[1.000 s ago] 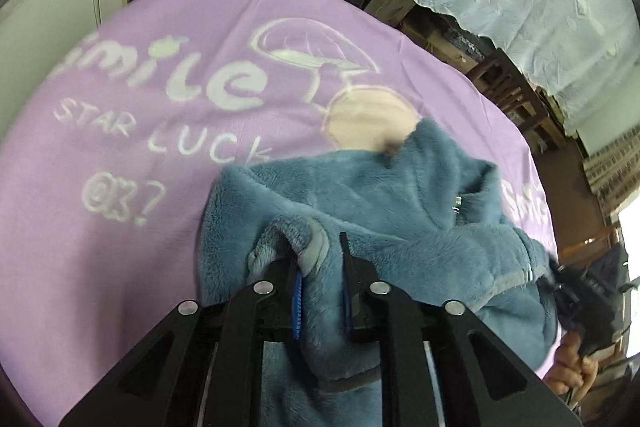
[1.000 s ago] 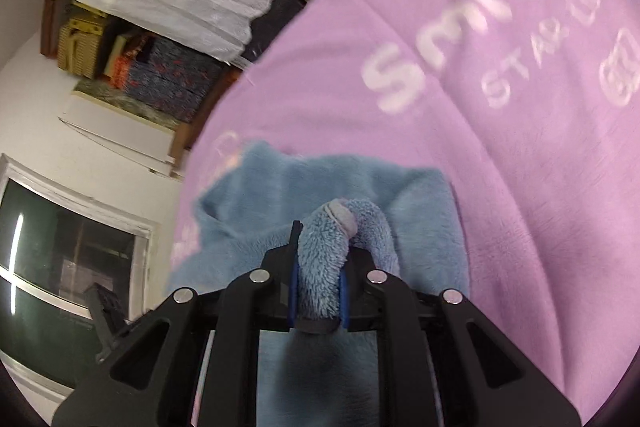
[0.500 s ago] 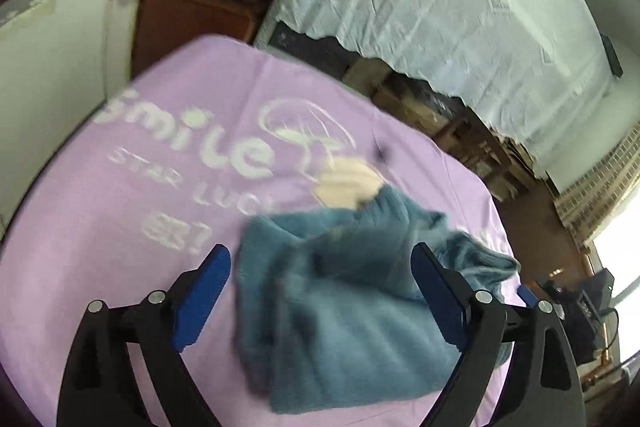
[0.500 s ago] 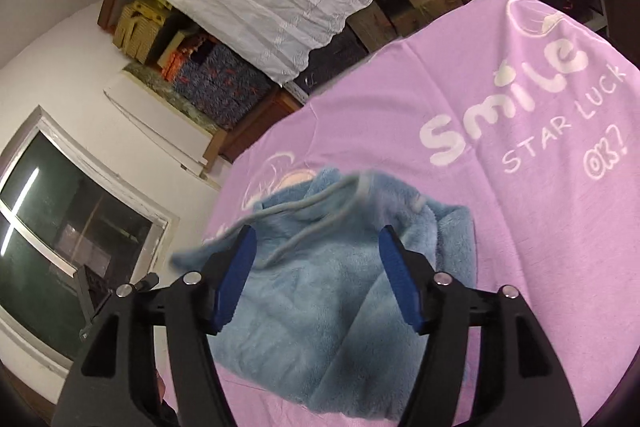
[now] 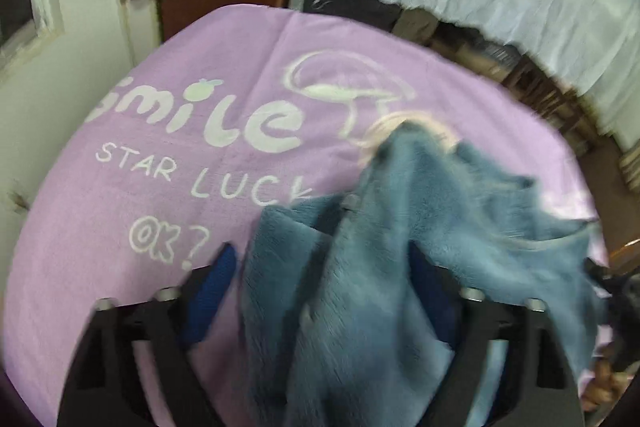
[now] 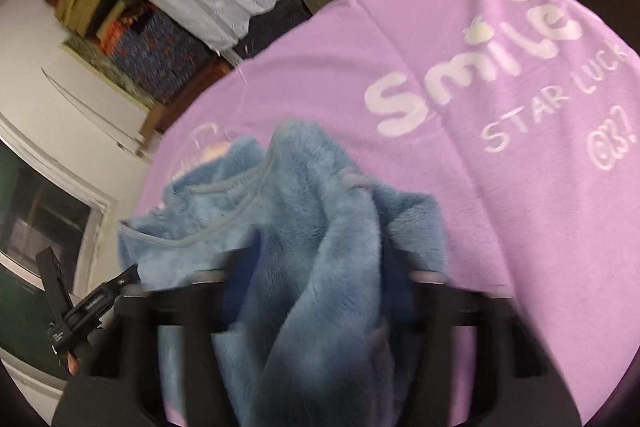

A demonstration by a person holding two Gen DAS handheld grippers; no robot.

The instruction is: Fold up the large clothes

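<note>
Fleece garment (image 5: pixel 400 247) lies bunched between both wide-open, empty claws, left gripper (image 5: pixel 320 291) and right gripper (image 6: pixel 320 267); we should pinch one clean edge each.

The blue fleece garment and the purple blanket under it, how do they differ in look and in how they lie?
The blue fleece garment is plush and plain with grey piping; the purple blanket is smoother and carries white lettering. The garment lies bunched in raised folds, while the blanket is spread flat. The garment covers only part of the blanket, which reaches well beyond it. Both are soft textiles.
</note>
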